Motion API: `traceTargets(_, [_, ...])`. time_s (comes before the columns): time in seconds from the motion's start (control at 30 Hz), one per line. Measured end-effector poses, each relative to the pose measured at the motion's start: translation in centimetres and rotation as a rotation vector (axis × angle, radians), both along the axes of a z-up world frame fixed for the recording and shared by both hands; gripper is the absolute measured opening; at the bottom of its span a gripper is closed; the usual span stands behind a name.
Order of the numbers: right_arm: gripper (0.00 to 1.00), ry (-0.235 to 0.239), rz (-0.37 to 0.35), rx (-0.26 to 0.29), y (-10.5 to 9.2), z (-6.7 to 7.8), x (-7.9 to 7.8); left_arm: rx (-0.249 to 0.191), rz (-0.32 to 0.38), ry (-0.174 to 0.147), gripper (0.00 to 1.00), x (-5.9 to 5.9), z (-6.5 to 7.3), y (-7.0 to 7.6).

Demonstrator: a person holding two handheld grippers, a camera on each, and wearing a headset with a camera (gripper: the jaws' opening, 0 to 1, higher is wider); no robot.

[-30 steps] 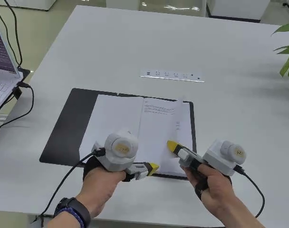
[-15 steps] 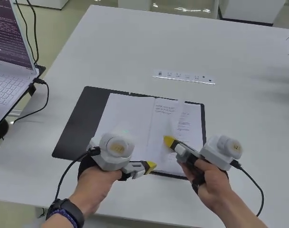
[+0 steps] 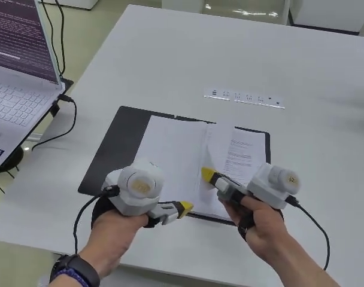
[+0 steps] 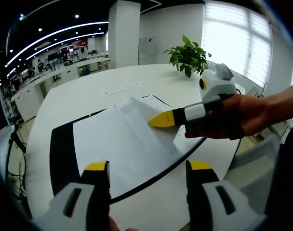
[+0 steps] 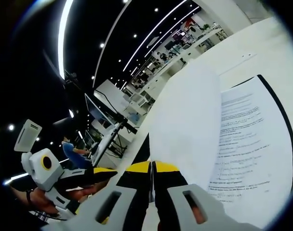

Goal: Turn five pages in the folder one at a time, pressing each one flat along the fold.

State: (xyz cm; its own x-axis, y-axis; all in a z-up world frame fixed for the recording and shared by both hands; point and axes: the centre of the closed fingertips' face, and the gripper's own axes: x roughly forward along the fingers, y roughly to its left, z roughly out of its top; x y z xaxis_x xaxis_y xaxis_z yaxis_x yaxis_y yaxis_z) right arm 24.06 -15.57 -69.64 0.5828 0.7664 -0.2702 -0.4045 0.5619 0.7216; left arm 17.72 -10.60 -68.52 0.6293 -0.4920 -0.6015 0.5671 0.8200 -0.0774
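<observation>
The right tool (image 3: 207, 175), closed on 1 page (image 3: 220, 143), has lifted it higher off the folder (image 3: 116, 143) toward the fold; left tool (image 3: 182, 209), jaws apart, waits to press.

Left gripper (image 3: 183, 208) and right gripper (image 3: 208, 176): pale grey bodies, yellow-tipped jaws, black hand straps. A black cable (image 3: 85, 210) trails from each. The left wrist wears a black wristband (image 3: 80, 261) and, nearer, a blue bracelet (image 3: 70, 274).
</observation>
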Motion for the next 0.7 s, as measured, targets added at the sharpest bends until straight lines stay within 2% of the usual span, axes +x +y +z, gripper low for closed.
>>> traceTargets(0.33, [0.00, 0.021, 0.052, -0.004, 2.6, -0.6, -0.8, 0.000, 0.032, -0.008, 0.64, -0.3, 0.2, 1.6])
traceTargets(0.7, [0.00, 0.041, 0.092, 0.008, 5.3, -1.1, -0.9, 0.013, 0.057, -0.002, 0.64, -0.6, 0.0, 3.2])
